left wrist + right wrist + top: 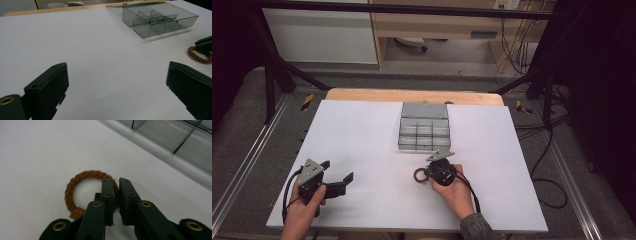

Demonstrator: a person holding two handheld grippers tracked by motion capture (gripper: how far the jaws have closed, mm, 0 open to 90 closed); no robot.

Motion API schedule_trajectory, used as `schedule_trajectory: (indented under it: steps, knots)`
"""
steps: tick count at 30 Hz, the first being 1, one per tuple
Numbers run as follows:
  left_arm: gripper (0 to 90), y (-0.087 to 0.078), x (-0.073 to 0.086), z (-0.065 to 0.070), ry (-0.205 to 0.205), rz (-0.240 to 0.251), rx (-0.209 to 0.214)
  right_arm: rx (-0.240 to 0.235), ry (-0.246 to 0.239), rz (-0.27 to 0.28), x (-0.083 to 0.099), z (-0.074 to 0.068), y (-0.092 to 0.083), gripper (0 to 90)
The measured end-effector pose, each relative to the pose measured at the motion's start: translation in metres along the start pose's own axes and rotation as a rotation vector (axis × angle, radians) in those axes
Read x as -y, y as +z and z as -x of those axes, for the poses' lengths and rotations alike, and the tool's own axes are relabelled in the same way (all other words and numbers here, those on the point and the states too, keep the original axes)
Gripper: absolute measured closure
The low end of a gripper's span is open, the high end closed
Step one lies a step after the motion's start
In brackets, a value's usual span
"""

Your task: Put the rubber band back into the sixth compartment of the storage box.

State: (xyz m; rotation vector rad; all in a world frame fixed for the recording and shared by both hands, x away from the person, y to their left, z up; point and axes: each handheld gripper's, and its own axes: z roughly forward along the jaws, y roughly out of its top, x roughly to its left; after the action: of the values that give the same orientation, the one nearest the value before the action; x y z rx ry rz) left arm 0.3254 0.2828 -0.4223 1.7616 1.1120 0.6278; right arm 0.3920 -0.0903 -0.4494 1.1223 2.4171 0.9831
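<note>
A brown braided rope ring [418, 174] lies on the white table sheet [362, 135], just in front of a clear grey compartment box [424, 133]. My right gripper [426, 173] points left and is shut on the ring's near side. In the right gripper view the jaws of that gripper [115, 181] pinch the ring [75, 182] at its right edge, and the box wall [175, 147] runs behind. My left gripper [338, 170] stands open at the front left with nothing between its fingers. The left gripper view has its jaws [117, 66] spread wide, with the ring [197, 55] and box [160, 21] far off.
The box has its lid folded open toward the back and several divided compartments, all seemingly without contents. A wooden table edge [412, 95] shows beyond the white sheet. Black frame bars and cables stand around the table's sides.
</note>
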Motion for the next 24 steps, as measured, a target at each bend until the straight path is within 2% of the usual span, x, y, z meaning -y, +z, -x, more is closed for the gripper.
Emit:
schedule_trajectory:
  steps: [7,10,13,24]
  knots:
    - [4.4,0.001,0.0,0.003,0.011,-0.007,0.01,-0.004,-0.001,0.038,0.001,0.001,-0.002,85.8]
    - [4.3,0.002,0.0,0.002,0.004,-0.007,0.012,-0.003,-0.002,0.058,0.0,0.0,-0.003,85.8]
    - [4.7,0.0,0.001,0.0,-0.029,0.002,0.009,-0.01,-0.011,0.077,-0.001,-0.001,-0.005,85.8]
    - [4.8,-0.001,-0.001,0.0,-0.037,0.015,0.008,-0.023,-0.016,0.167,-0.004,0.003,-0.022,85.8]
